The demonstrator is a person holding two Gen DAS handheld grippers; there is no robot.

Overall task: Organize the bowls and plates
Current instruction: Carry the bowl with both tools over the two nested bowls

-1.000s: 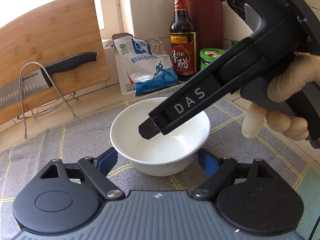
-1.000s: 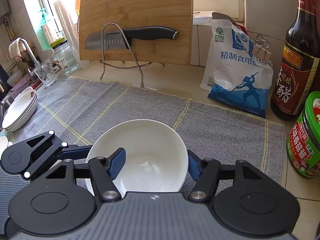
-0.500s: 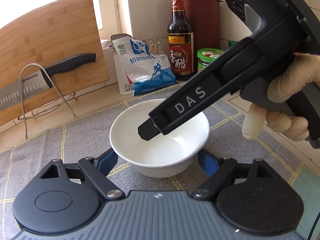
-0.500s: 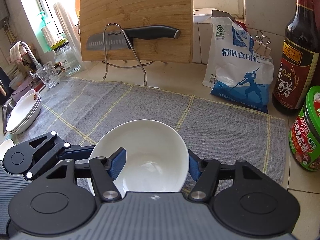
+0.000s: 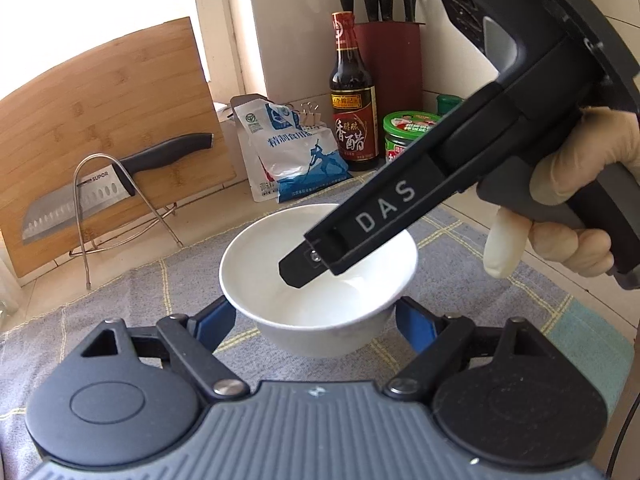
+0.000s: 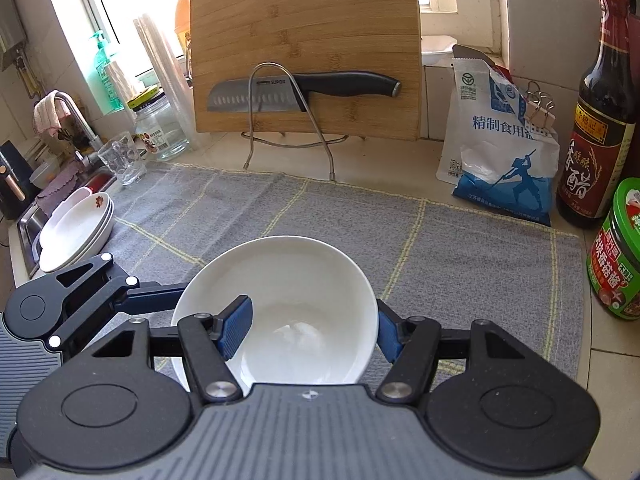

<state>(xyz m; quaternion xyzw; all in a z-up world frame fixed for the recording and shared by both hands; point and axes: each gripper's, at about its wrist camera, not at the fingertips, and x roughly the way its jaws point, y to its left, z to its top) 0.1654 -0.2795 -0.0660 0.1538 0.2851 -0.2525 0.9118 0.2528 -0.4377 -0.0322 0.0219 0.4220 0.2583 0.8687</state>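
The left claw (image 5: pixel 316 320) stands open, its blue fingers either side of the white bowl (image 5: pixel 320 312) on the grey cloth (image 6: pixel 460 248). The right claw (image 6: pixel 312 332) pinches the bowl's wall, one finger inside. Stacked plates (image 6: pixel 72 236) sit at nine o'clock.

Only a few things I can actually read here. My right gripper (image 5: pixel 400 208) has "DAS" in pale letters along its black body. The knife (image 6: pixel 280 90) on the wire rack says "SUPOR" on the blade. The salt bag (image 6: pixel 500 152) reads "精制食用" in blue. The dark vinegar bottle (image 5: pixel 354 120) has "香醋" on its red label. The green jar (image 6: pixel 616 252) has Chinese text too, but I can't make it out.
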